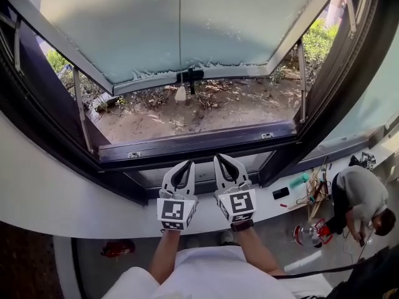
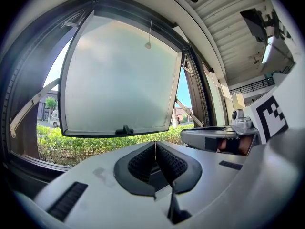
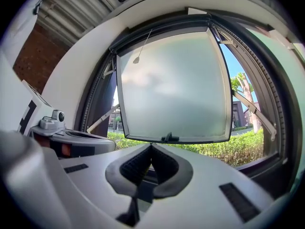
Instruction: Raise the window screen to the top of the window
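Left tongs point(image 2: 155, 147) and right tongs point(image 3: 151, 148) both pinched together, empty, side by side; high ahead of them the window screen cord point(image 3: 137, 59) dangles before the swung-out sash point(image 3: 174, 87); only the head view shows a crouching person point(image 1: 361, 198) off to their right.

Window top: the frosted glass sash in its grey frame point(image 1: 181, 30) runs past the head view's upper edge.
Ledge clutter: small teal and black items point(image 1: 299, 180) on the white ledge point(image 1: 62, 204), too tiny for me to name.
Floor: blurred red object point(image 1: 117, 248); I can't identify it.
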The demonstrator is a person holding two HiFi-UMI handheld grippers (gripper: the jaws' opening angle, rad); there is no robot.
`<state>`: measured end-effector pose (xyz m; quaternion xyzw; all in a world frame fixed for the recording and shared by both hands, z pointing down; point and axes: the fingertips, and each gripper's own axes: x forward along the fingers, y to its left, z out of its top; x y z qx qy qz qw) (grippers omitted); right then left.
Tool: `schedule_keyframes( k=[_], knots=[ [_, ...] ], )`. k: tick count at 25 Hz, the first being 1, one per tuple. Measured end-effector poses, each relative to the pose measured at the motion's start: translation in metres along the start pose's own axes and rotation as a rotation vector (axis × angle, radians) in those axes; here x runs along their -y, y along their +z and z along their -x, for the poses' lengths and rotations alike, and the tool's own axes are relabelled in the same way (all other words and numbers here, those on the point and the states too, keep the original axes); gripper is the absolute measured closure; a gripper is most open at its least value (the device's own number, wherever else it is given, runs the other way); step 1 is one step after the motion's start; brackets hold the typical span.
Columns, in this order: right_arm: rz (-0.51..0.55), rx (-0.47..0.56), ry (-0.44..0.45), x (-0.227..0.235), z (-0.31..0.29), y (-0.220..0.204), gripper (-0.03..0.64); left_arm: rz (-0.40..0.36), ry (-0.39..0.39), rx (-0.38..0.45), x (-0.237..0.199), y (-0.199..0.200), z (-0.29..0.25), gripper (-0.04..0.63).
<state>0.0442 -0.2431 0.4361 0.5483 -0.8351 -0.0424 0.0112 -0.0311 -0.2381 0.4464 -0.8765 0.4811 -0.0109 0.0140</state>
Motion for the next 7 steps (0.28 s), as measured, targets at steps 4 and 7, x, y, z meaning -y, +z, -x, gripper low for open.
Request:
schedule_keyframes(
  k=[4, 7],
  knots=[
    [0.000, 0.000, -0.017, 0.0045, 0.0026, 0.0011, 0.614, 0.000, -0.005, 0.000, 0.0005, -0.0001, 0.0006, 0.589],
    [-0.001, 0.002, -0.027, 0.0076, 0.0038, 0.0008, 0.614, -0.001, -0.009, 0.000, 0.0005, -0.0006, 0.0008, 0.589]
  ],
)
